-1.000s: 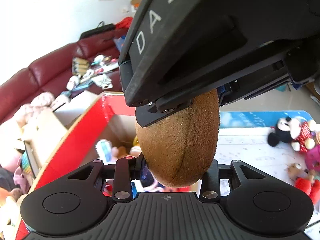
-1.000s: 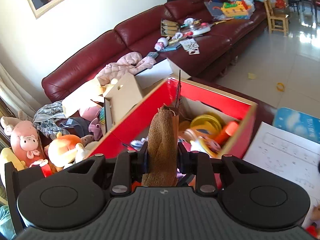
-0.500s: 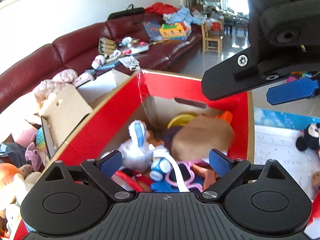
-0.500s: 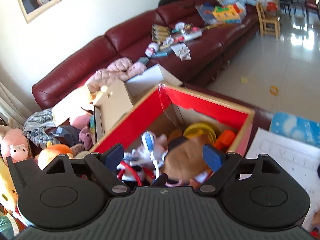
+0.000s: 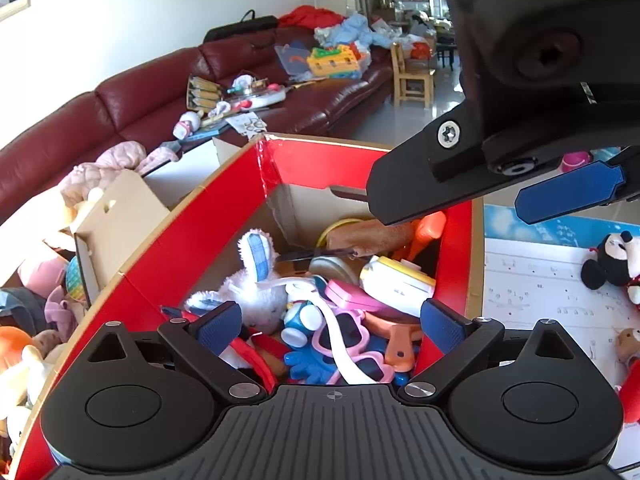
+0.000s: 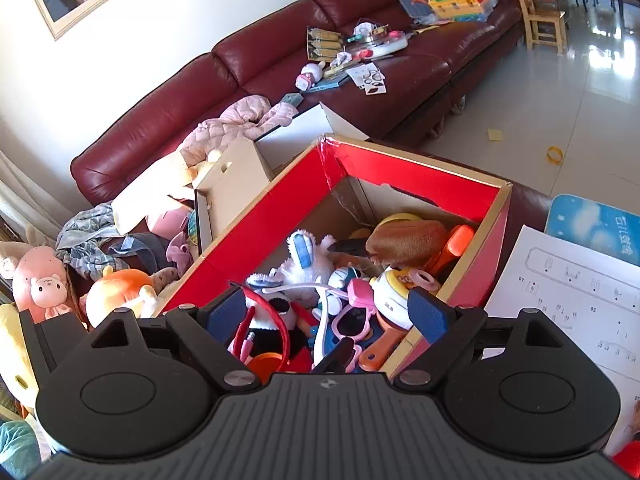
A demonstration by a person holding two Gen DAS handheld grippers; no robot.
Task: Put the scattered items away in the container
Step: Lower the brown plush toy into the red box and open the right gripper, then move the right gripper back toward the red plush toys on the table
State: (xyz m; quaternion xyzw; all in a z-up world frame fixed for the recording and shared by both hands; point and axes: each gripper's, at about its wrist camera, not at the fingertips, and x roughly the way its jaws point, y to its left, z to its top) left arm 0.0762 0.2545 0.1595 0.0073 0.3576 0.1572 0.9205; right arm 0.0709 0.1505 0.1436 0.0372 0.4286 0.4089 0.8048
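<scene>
Over the red cardboard box [image 6: 280, 200], which fills the middle of both wrist views, both sets of tongs hang above its open top. Inside, the brown plush toy [image 6: 404, 240] lies toward the far right corner, resting on a yellow disc and against an orange plastic piece [image 6: 456, 244], clear of every pad. A white plush rabbit [image 6: 308, 260] sits left of it, pink sunglasses [image 5: 352, 336] lie nearer the front, and small plastic toys fill the rest.

The left tongs [image 5: 330, 322] stand wide with nothing between the pads. The right tongs [image 6: 326, 312] are nearly as wide and their jaws are opening a little more, again with nothing between them. In the left view the right tongs also show from the side at upper right, one blue pad [image 5: 568, 190] bare.

The step in hand looks like the end of a drop, with the release itself apparently complete. To finish it well, both tongs should lift straight up, clear of the rim, before swinging aside (the right wall sits close under the right pad). Jaws are best kept wide on the way out, so no strap or loop snags.

Next targets seem to lie on the desk to the right, where a black mouse doll [image 5: 612, 260] rests on white printed sheets [image 6: 568, 280].
</scene>
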